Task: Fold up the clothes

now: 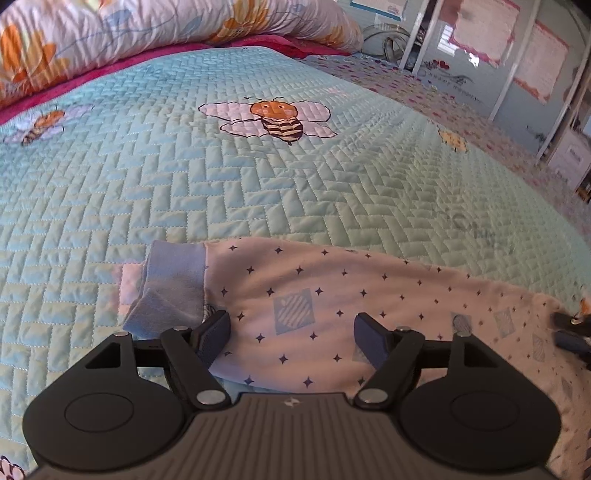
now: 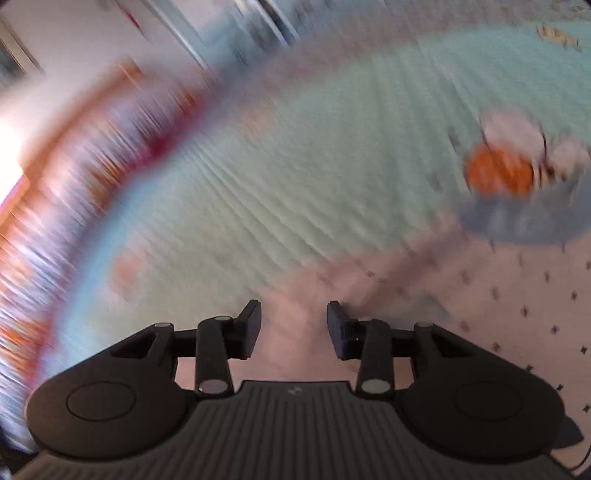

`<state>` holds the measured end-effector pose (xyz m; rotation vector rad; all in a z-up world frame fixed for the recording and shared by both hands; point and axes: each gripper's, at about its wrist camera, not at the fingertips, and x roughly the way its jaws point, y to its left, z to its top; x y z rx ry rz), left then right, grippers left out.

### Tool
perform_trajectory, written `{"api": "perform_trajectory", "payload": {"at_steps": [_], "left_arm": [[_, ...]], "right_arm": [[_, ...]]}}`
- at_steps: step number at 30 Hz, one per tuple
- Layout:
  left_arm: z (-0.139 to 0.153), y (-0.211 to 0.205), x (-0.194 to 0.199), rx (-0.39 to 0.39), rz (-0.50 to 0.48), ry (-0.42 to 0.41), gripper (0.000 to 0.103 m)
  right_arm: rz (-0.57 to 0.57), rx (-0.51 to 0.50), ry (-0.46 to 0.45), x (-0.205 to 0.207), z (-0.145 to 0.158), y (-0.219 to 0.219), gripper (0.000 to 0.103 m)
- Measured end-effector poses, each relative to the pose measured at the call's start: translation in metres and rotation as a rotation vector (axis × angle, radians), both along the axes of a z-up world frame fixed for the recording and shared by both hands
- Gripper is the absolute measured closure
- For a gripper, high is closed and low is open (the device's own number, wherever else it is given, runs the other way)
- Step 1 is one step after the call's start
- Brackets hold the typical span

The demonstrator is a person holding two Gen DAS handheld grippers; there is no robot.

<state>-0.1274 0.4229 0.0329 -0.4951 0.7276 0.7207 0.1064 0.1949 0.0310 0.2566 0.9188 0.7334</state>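
Note:
A white garment point(image 1: 317, 295) with small dark stars and pale blue squares lies flat on the quilted bed. Its light blue ribbed cuff point(image 1: 173, 280) sits at the left end. My left gripper point(image 1: 291, 338) hovers open just over the garment near that cuff, nothing between its fingers. The other gripper's tips point(image 1: 570, 332) show at the right edge over the cloth. The right wrist view is heavily blurred by motion. In it my right gripper point(image 2: 293, 328) stands open above the same star-print garment point(image 2: 498, 325), with a blue band point(image 2: 524, 221) beyond.
The mint quilted bedspread point(image 1: 258, 184) with bee pictures covers the bed. A floral duvet point(image 1: 147, 29) and a magenta blanket edge point(image 1: 110, 62) lie at the far side. Wardrobe doors point(image 1: 517, 66) stand to the right past the bed edge.

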Motion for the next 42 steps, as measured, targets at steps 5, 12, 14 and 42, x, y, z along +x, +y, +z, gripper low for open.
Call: {"api": "perform_trajectory", "payload": {"at_steps": [5,12,14,42], "left_arm": [[0.0,0.003,-0.002,-0.02,0.011,-0.016,0.026],[0.0,0.004,-0.002,-0.029,0.01,-0.022,0.024],[0.0,0.004,-0.002,-0.031,0.01,-0.023,0.024],[0.0,0.004,-0.002,-0.029,0.003,-0.017,0.021]], "right_arm": [[0.037,-0.037,-0.066,-0.009,0.01,0.013,0.063],[0.097,-0.086,-0.039,-0.023,0.005,0.028,0.063],[0.099,-0.126,-0.003,-0.013,-0.007,0.038,0.067],[0.177,0.106,0.081,-0.105,-0.001,-0.011,0.064]]}}
